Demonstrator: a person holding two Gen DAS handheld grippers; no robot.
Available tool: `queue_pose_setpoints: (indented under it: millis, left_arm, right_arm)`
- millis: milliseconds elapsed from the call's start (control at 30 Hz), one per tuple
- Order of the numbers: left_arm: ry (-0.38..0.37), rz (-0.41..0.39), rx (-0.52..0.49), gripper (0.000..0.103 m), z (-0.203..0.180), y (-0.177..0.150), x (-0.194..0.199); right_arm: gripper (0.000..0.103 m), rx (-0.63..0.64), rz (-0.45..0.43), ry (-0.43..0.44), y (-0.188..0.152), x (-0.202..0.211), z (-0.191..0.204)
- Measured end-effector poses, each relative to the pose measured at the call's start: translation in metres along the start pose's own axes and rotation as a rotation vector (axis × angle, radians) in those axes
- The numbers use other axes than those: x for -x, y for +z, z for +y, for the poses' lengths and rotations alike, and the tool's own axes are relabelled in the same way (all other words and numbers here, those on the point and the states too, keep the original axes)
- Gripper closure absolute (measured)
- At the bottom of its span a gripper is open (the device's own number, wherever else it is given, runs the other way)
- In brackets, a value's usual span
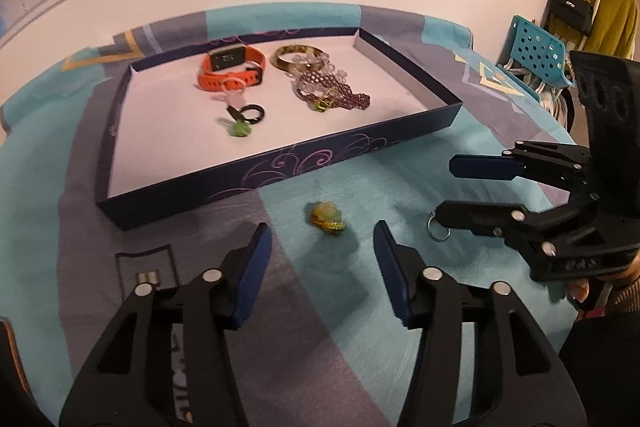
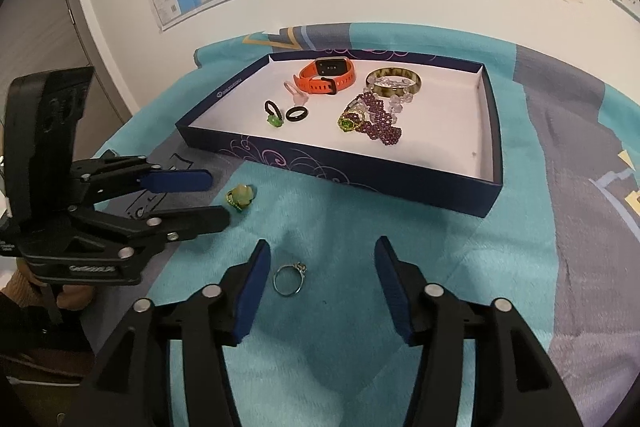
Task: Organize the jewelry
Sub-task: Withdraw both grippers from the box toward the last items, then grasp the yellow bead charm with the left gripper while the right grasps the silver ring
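Left gripper point(image 1: 323, 241) spread around green ring point(image 1: 328, 218); right gripper point(image 2: 322, 259) spread around silver ring point(image 2: 289, 279)

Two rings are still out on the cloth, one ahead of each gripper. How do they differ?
The ring before the left gripper is the green-stone ring: chunky, gold-toned, with a big pale green stone. The ring before the right gripper is the silver ring: a thin plain band with a small setting, lying flat so its hoop shows. Both rest on the teal cloth, outside the tray, ungripped between open jaws.
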State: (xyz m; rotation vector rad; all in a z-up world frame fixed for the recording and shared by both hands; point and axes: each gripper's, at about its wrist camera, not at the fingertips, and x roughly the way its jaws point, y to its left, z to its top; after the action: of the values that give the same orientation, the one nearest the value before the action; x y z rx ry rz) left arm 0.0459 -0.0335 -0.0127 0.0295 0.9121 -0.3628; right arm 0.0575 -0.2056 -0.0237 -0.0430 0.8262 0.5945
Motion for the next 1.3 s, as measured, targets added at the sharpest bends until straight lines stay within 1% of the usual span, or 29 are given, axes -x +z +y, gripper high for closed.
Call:
queue_pose_setpoints:
  millis: [133, 300, 400, 433, 500, 533, 600, 633, 667, 800, 867, 1000, 1300]
  left_arm:
    - [-0.012, 0.021, 0.001, 0.063, -0.002, 0.005, -0.01]
    - [-0.014, 0.028, -0.006, 0.064, -0.006, 0.008, -0.014]
    - [-0.002, 0.029, -0.014, 0.065, -0.007, 0.008, -0.015]
    - [0.001, 0.03, -0.014, 0.071, -0.007, 0.008, -0.015]
    - [0.005, 0.032, -0.011, 0.078, -0.006, 0.009, -0.015]
    - [0.007, 0.032, -0.01, 0.079, -0.005, 0.008, -0.015]
    - [0.009, 0.03, -0.005, 0.081, -0.004, 0.008, -0.015]
    - [0.011, 0.03, -0.003, 0.083, -0.004, 0.008, -0.015]
    - [0.013, 0.03, -0.003, 0.083, -0.004, 0.008, -0.015]
    - [0.015, 0.028, 0.007, 0.086, -0.002, 0.007, -0.014]
    - [0.012, 0.027, 0.015, 0.087, -0.001, 0.006, -0.013]
    - [0.009, 0.026, 0.027, 0.087, 0.0, 0.004, -0.01]
    - [0.014, 0.017, 0.043, 0.087, 0.002, 0.002, -0.004]
  right_arm:
    - [0.051, 0.001, 0.004, 0.005, -0.002, 0.0, 0.001]
    - [0.051, 0.02, 0.015, 0.007, -0.004, -0.001, 0.006]
    - [0.051, 0.049, 0.025, -0.008, -0.006, -0.002, 0.012]
    - [0.051, 0.061, 0.03, -0.012, -0.007, -0.003, 0.014]
    - [0.051, 0.083, 0.04, -0.021, -0.01, -0.005, 0.019]
    - [0.051, 0.096, 0.046, -0.03, -0.012, -0.006, 0.022]
    - [0.055, 0.118, 0.044, -0.054, -0.014, -0.006, 0.027]
    - [0.06, 0.124, 0.045, -0.058, -0.014, -0.007, 0.028]
    - [0.068, 0.129, 0.044, -0.064, -0.014, -0.007, 0.029]
    - [0.077, 0.13, 0.046, -0.064, -0.013, -0.008, 0.03]
    - [0.087, 0.136, 0.047, -0.061, -0.014, -0.008, 0.031]
    - [0.088, 0.139, 0.044, -0.067, -0.014, -0.008, 0.033]
    - [0.088, 0.102, 0.011, -0.036, -0.007, -0.004, 0.029]
